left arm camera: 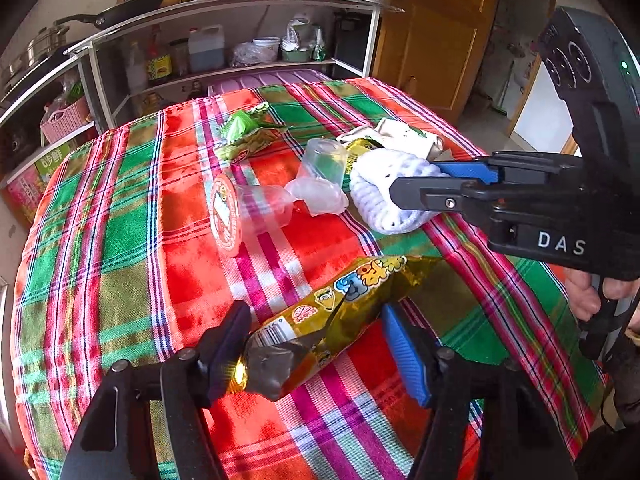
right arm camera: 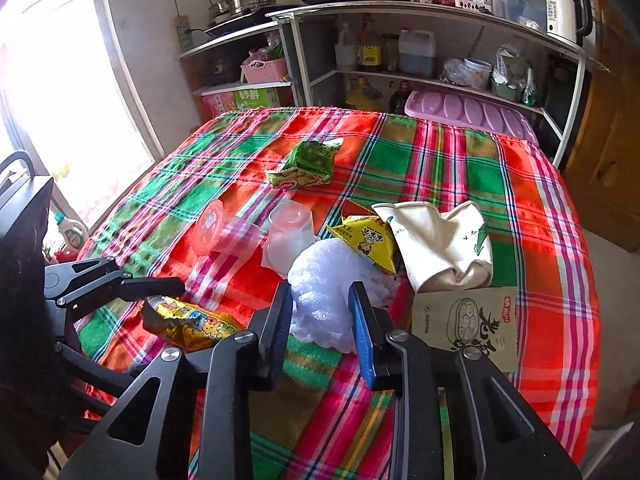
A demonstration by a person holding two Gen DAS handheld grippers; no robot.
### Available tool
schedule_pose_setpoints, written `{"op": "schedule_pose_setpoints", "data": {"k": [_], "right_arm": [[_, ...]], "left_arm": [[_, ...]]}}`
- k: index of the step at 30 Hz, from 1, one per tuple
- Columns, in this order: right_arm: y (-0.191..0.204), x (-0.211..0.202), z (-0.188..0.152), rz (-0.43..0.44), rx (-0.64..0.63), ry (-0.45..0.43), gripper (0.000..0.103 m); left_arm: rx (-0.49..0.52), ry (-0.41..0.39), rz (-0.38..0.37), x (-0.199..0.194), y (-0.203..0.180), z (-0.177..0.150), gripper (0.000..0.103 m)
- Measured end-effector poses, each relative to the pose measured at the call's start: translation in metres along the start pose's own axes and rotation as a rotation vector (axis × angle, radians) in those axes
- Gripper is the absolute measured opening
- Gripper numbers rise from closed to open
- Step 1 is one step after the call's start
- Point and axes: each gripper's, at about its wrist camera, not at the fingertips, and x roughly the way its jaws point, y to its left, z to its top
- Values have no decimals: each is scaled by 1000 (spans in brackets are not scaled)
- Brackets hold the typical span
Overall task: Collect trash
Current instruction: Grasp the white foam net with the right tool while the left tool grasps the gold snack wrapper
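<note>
The plaid tablecloth (left arm camera: 120, 280) carries all the litter. Beyond the right gripper (right arm camera: 322, 320) to its right lie a flat cardboard box (right arm camera: 468, 320) and a crumpled white paper bag (right arm camera: 440, 236). This gripper's jaws stand either side of a white foam net (right arm camera: 320, 276), their pads touching it. The left gripper (left arm camera: 316, 344) is parted, with a gold snack wrapper (left arm camera: 340, 312) lying between its jaws, against the left one. Farther ahead sit a clear cup (left arm camera: 326, 160), a red-lidded cup (left arm camera: 248, 212) and a green wrapper (left arm camera: 248, 136).

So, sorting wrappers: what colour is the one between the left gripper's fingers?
Gold snack wrapper, clearest in left wrist view.
</note>
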Motion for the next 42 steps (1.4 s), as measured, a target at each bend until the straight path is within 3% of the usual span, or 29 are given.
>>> {"op": "schedule_pose_setpoints", "data": {"k": [4,5,9,14,27,42], "right_arm": [[2,-5,-3,-4,-7,-11,18],[3,-5,-4,-3,-7,-10,17],[3,-9,-7,-9,-5,-17,15],[-2,-21,-10,-9,15,-38,15],[-5,-57,-30,-9,42,-94,15],[-32,-112,-63,-77,122,-162,15]], "left_arm": [[2,-3,2,-4,-3,-3,47],[2,-4,6,-5,-3,-3,39],[-6,-18,1,-11,-4,-5,24],[-5,-24,10,-16,-9,-8,14],[-86,-80,-10,-41,-22,-17,13],[-70,-117,-27,-59,-52,-16,13]]}}
